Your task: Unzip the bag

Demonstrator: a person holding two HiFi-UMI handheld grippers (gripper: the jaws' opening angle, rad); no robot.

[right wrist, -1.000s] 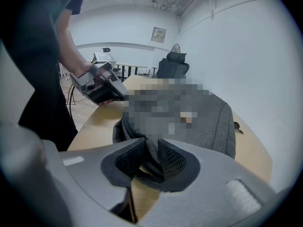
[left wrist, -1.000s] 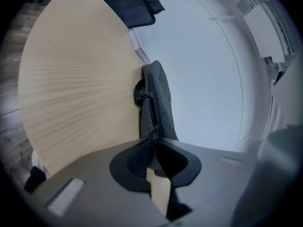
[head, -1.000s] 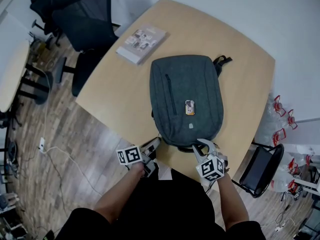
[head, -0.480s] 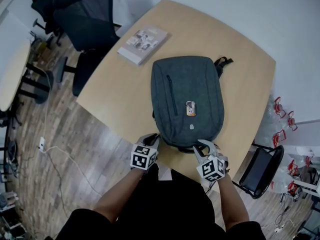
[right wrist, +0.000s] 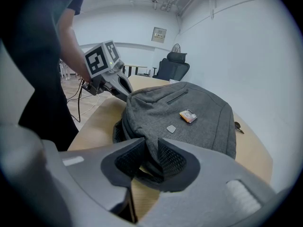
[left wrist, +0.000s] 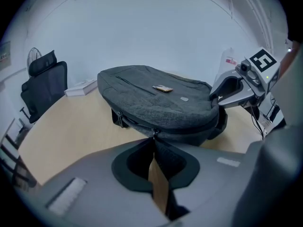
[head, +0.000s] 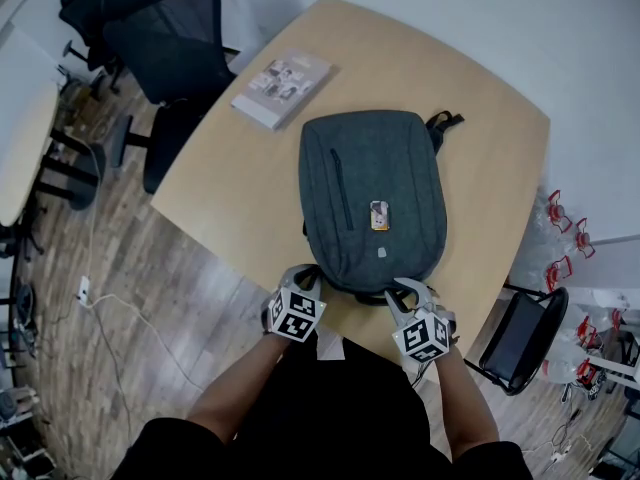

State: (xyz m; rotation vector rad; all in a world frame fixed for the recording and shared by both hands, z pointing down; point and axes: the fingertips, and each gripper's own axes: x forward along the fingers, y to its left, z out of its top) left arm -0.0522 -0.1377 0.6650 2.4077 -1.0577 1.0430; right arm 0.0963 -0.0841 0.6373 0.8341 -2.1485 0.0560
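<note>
At table [head: 480, 118] near edge, grey backpack [head: 375, 198] lies flat, zip looks shut. Left gripper [head: 303, 278] jaws just closed on zipper pull [left wrist: 154, 134]; right gripper [head: 408, 290] clamps backpack fabric. Pull not begun.

Light wooden table [head: 480, 148] on a brown wood floor [head: 150, 268]. Black office chair [head: 165, 28] close by. Plain white wall [left wrist: 156, 27] behind.

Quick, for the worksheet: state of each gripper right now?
Left gripper: jaws have just been closing, now pinching the zipper pull.
Right gripper: closed on a fold of the bag.
</note>
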